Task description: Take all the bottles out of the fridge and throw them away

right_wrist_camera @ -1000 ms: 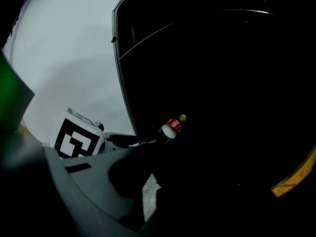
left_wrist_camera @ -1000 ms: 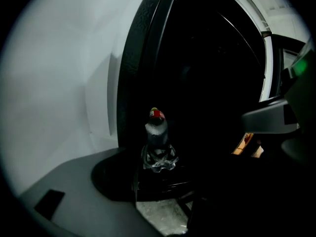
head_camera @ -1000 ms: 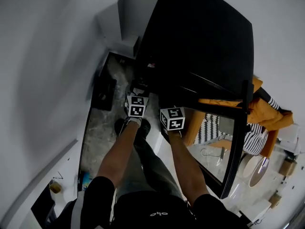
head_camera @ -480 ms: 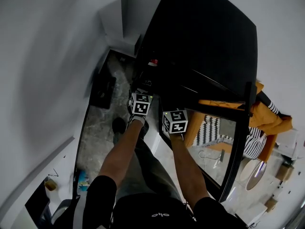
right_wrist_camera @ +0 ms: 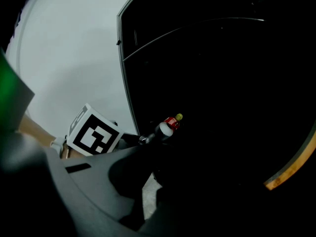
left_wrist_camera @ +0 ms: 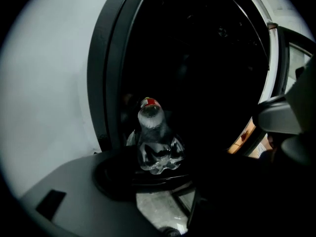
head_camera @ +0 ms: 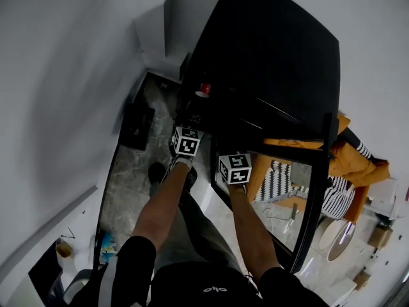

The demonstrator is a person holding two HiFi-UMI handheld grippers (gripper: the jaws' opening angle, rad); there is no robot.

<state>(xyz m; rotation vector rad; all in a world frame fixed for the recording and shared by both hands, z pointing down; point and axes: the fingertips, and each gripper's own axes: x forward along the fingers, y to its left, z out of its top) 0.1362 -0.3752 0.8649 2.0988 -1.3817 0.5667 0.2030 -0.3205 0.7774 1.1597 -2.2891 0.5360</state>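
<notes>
Bottle: clear plastic, red cap, lobed base facing the cam in left gripper view. Lying roughly along the gripper's line, cap end fwd.
Where: at the dark mouth of the black fridge, just ahead of the marker cube in head view. Can't tell if fully clear of the shelf, interior too dark.
Left gripper: clamped on the bottle's lower body near the base.
Right gripper: jaws together, nothing in them. Just beside the left one, aimed at the fridge interior.
Weight: prob. light. Looks see-through w/ no liquid line visible, so likely empty or near it.
Stiffness: thin walls, likely to dent under a hard squeeze. Base and neck are the stiffer parts.
Slip: smooth round plastic, maybe cold or damp from the fridge, so could rotate or slide in the pads.
Fragility: low, a drop shouldn't break it but would roll.
Best hold: mid-to-lower body, across the width, firm but not crushing. Neck under the cap as alt.
Risk: held low, so the cap end may droop or swing on the way to the bin.
Other bottles: none made out in the fridge, too dark to tell.
</notes>
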